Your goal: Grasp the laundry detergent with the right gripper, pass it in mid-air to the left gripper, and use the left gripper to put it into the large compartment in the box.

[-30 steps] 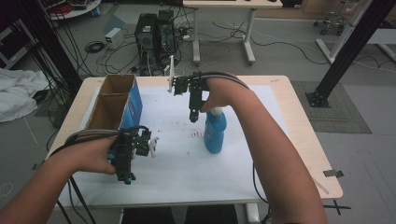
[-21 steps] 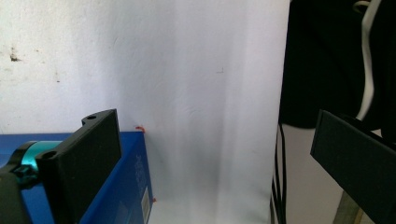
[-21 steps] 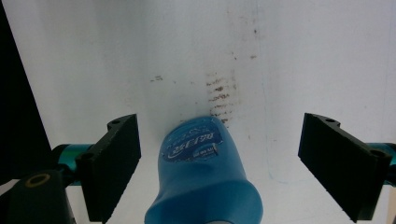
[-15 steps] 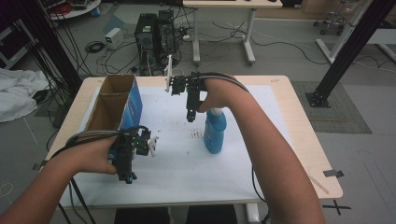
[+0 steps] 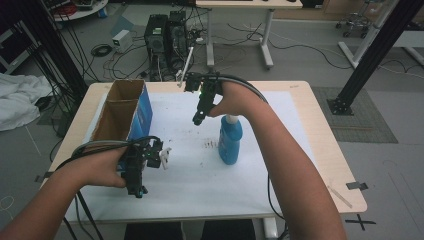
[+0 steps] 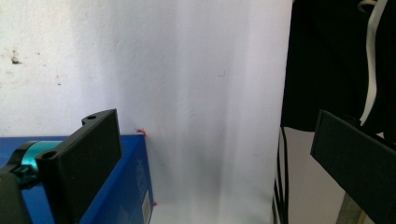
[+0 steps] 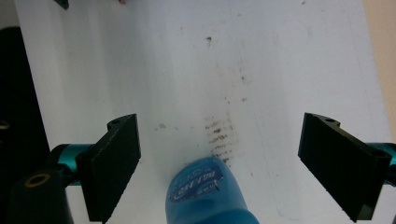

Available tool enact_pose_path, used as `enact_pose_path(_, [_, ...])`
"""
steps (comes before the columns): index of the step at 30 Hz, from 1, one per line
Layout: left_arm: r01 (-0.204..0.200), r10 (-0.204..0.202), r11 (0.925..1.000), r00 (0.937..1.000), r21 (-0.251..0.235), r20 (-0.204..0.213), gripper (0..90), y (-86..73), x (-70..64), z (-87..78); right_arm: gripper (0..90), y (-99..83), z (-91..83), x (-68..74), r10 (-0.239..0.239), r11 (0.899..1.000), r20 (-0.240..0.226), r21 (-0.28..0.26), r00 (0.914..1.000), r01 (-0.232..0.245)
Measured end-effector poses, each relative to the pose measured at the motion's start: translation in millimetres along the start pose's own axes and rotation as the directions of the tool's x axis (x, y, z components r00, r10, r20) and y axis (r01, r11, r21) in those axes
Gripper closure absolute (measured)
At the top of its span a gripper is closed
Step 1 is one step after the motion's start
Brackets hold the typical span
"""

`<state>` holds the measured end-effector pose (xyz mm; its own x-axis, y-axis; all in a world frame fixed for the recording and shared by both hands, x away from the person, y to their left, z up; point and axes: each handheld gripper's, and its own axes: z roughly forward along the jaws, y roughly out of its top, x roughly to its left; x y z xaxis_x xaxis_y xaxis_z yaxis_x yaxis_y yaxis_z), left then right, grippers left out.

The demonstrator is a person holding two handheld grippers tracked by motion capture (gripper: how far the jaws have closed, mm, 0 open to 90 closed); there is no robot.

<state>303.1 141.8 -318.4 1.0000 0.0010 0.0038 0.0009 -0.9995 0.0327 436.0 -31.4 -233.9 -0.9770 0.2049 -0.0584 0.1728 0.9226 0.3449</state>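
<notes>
Right claw [image 5: 198, 120] hovers above blue spray bottle [image 5: 230, 141], which stands upright mid-counter on white sheet [image 5: 200, 175]. Right gripper view: jaws spread wide, released, bottle [image 7: 210, 196] below and between them, not touched; dark smudges [image 7: 219, 133] on sheet just beyond. High view adds hand over bottle top. Left claw [image 5: 136, 190] low near counter's left edge, beside open cardboard box [image 5: 122, 107]. Left gripper view: jaws apart, nothing gripped, box's blue side [image 6: 130, 186] close by one jaw.
</notes>
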Motion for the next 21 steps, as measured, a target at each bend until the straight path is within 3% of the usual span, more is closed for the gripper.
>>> enact_pose_path(8, [-0.010,0.010,0.9999,0.9999,-0.005,-0.009,1.9,0.6,-1.4,0.4,12.0,-11.0,-0.6,-9.4,0.077,0.990,0.007,-0.122,0.9970,-0.076])
enact_pose_path(15, [-0.014,0.014,0.9999,0.9999,-0.009,-0.007,1.9,0.1,-1.7,1.2,12.0,-22.3,1.3,-12.3,0.129,0.975,0.010,-0.183,0.9916,-0.125])
enact_pose_path(21, [-0.018,0.017,0.9998,0.9998,-0.010,-0.006,1.9,-0.2,-3.4,2.8,12.0,-29.5,0.7,-15.6,0.210,0.951,0.052,-0.244,0.9764,-0.191])
